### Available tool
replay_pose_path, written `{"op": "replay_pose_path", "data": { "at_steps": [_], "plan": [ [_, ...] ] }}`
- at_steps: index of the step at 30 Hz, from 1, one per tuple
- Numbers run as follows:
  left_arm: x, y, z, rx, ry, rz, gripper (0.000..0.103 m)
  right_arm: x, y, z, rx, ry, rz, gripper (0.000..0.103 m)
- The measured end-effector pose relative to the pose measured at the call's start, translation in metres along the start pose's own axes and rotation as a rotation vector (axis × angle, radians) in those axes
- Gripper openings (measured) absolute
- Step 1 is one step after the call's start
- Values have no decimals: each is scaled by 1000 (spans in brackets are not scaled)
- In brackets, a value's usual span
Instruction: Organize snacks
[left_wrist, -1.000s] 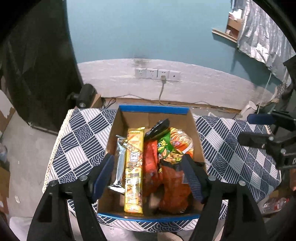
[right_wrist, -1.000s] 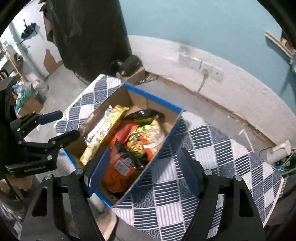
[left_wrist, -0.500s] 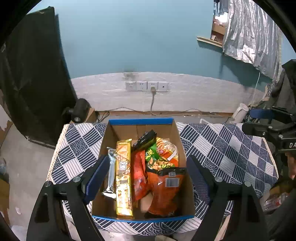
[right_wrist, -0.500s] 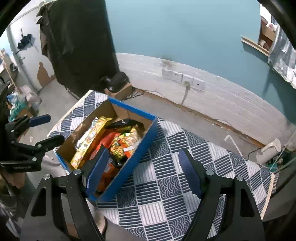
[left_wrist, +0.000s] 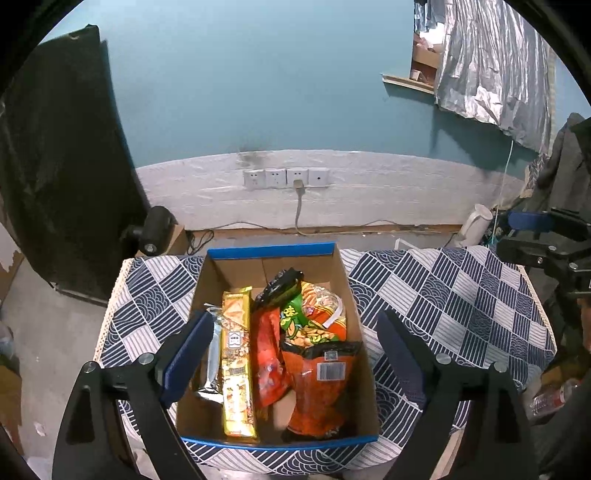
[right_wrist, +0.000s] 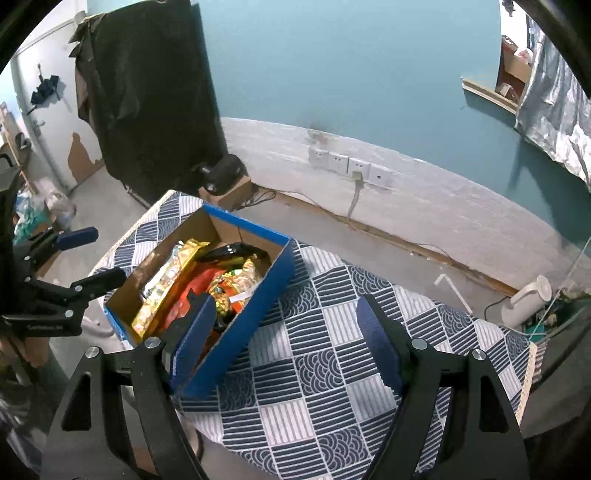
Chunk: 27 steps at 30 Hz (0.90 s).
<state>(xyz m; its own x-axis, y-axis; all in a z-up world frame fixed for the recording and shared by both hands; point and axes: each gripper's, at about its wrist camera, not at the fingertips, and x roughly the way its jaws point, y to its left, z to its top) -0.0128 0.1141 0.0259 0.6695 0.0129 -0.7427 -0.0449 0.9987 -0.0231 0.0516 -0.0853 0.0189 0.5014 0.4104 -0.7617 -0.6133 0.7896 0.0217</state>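
Note:
A cardboard box with a blue rim (left_wrist: 271, 251) stands on the blue-and-white patterned tablecloth (left_wrist: 443, 295). It holds a long gold packet (left_wrist: 236, 365), a red packet (left_wrist: 269, 365), an orange-red bag (left_wrist: 321, 387), a green peanut bag (left_wrist: 314, 321), a silver packet (left_wrist: 212, 365) and a black packet (left_wrist: 280, 284). My left gripper (left_wrist: 291, 332) hangs above the box, its jaws opening, nothing between them. My right gripper (right_wrist: 286, 314) stands open and empty over the cloth (right_wrist: 332, 350), beside the box's blue side wall (right_wrist: 258, 295). Each gripper shows in the other view: right gripper (left_wrist: 511, 236), left gripper (right_wrist: 96, 256).
A black device on a small carton (left_wrist: 155, 229) stands behind the table's left corner. A white jug (left_wrist: 476, 225) is on the floor at the back right. Wall sockets (left_wrist: 284, 177) carry a plugged cable. A plastic bottle (left_wrist: 550, 398) lies low at the right. Black cloth (right_wrist: 147, 92) hangs at the left.
Both grippers have drawn back and upward from the box, which now looks smaller. The left jaws have spread wider. The snacks in the box have not moved.

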Motion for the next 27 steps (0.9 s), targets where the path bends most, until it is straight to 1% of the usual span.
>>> {"op": "replay_pose_path", "data": {
  "at_steps": [9, 27],
  "plan": [
    [2, -7, 1, 19, 5, 1, 91, 0, -8, -5, 13, 11, 1, 79],
    [4, -8, 0, 37, 17, 12, 91, -2, -5, -5, 9, 15, 3, 79]
  ]
}}
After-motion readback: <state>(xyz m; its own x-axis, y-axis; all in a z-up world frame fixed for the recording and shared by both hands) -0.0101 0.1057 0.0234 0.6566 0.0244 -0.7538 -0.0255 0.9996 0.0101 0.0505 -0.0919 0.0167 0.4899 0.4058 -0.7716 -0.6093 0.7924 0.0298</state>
